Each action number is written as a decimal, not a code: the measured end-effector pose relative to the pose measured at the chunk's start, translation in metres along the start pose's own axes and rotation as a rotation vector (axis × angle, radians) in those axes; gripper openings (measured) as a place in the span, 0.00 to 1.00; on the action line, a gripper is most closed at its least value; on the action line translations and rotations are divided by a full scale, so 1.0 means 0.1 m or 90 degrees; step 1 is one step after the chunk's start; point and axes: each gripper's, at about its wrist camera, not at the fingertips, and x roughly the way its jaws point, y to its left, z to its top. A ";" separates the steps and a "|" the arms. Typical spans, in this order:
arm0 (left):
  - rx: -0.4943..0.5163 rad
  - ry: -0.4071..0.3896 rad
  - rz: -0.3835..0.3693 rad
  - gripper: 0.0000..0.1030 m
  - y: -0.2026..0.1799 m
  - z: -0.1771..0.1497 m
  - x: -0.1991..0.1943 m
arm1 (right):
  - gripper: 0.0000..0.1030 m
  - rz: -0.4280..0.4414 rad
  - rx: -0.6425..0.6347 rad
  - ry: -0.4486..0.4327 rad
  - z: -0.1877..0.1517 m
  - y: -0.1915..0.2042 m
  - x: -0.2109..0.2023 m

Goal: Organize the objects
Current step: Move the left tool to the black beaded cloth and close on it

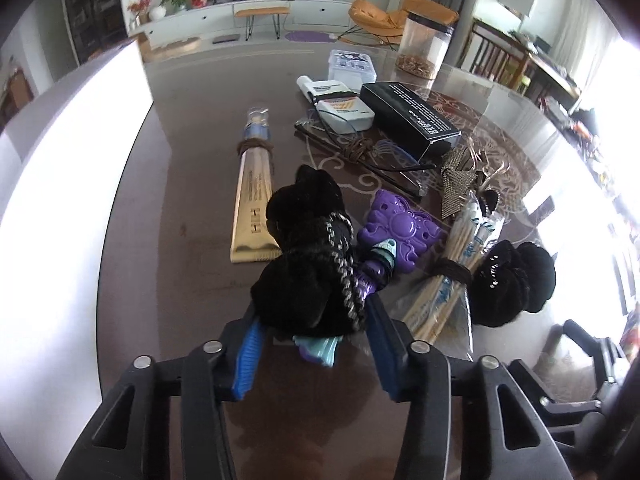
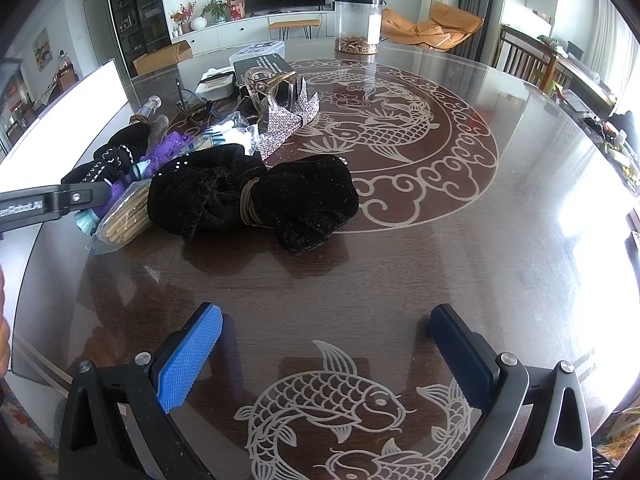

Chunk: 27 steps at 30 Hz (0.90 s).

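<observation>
My left gripper (image 1: 312,320) is shut on the near end of a black fuzzy bundle (image 1: 308,256) wrapped in black-and-white cord, with a blue pad pressing on each side. Under the bundle lies a purple toy (image 1: 400,232) whose teal end sticks out towards me. In the right wrist view the same left gripper (image 2: 80,196) reaches in from the left edge over that bundle (image 2: 116,156). A second black fuzzy bundle (image 2: 256,200), tied with tan cord, lies on the glass table (image 2: 400,264). My right gripper (image 2: 326,312) hangs open over bare glass, well short of it.
Packed chopsticks (image 1: 448,280), a gold tube (image 1: 252,200), glasses (image 1: 360,152), a black box (image 1: 412,116), white packs (image 1: 344,108) and a sparkly hair clip (image 2: 284,120) crowd the table's left half. A clear canister (image 2: 358,24) stands at the far edge. A white panel (image 1: 72,200) borders the left.
</observation>
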 end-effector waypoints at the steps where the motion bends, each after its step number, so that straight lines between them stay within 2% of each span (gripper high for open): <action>1: -0.007 0.004 -0.001 0.43 0.02 -0.03 -0.02 | 1.00 0.000 0.000 0.000 0.00 0.00 0.00; 9: -0.031 0.032 -0.011 0.41 0.12 -0.32 -0.14 | 1.00 0.000 0.000 0.000 0.00 0.00 0.00; 17: -0.001 0.047 -0.011 0.42 0.06 -0.51 -0.23 | 1.00 0.000 0.000 0.000 0.00 0.00 0.00; 19: 0.000 0.051 -0.011 0.49 0.05 -0.51 -0.23 | 1.00 0.000 0.000 0.000 0.00 0.00 0.00; 21: -0.001 0.045 -0.010 0.62 0.03 -0.52 -0.25 | 1.00 0.000 0.000 0.000 0.00 0.00 0.00; 27: 0.009 0.033 -0.005 0.64 0.01 -0.49 -0.30 | 1.00 0.000 0.000 0.000 0.00 0.00 0.00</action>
